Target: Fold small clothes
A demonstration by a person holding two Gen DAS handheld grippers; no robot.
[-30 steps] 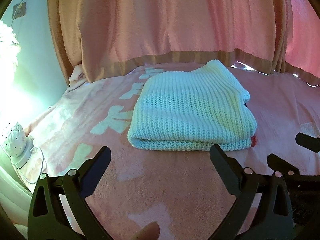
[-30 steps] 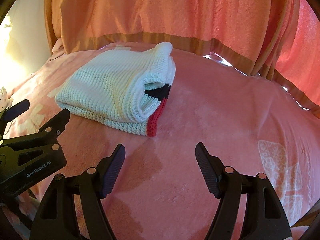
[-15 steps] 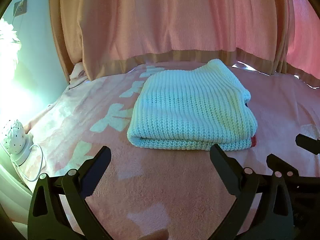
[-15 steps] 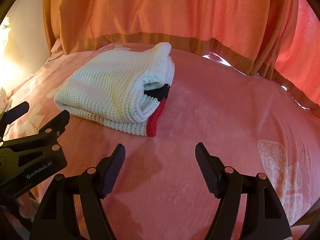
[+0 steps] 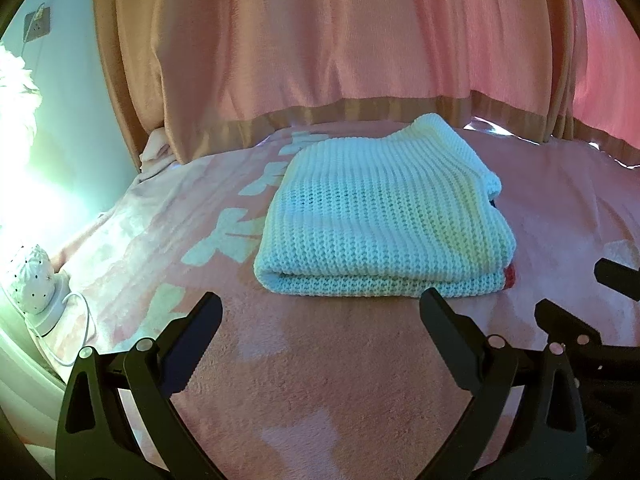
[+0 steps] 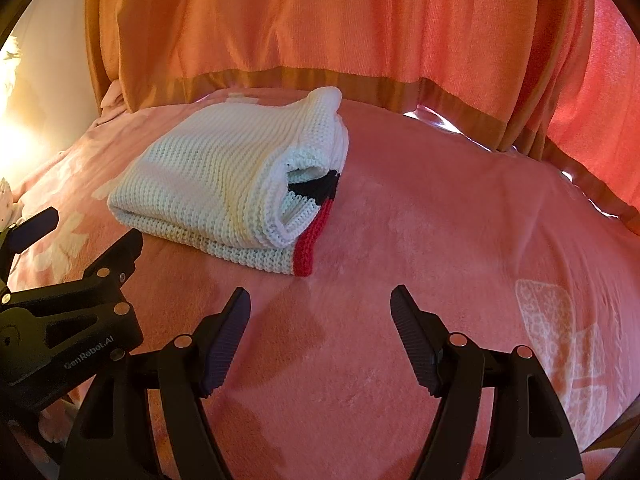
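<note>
Already the white knit sweater (image 5: 384,216) lies folded into a thick, neat rectangle near the middle of the bed (image 5: 320,380), toward its far edge where the curtain (image 5: 340,40) hangs down, with a red and black trim (image 6: 310,240) peeking out at its right-hand end. Both tools hover short of its near edge and touch nothing — the left tool (image 5: 320,320) with its jaws spread wide apart and empty, the right tool (image 6: 320,316) likewise spread and empty, set just beside it. That stand-off posture suggests the folding of this piece is finished, or that a last tidy of the loose right-hand flap is being weighed. Nothing lies between the tools and the sweater. Off at the bed's left edge sit a small white dotted lamp (image 5: 34,276) and its cord (image 5: 80,320), well apart from the work.
</note>
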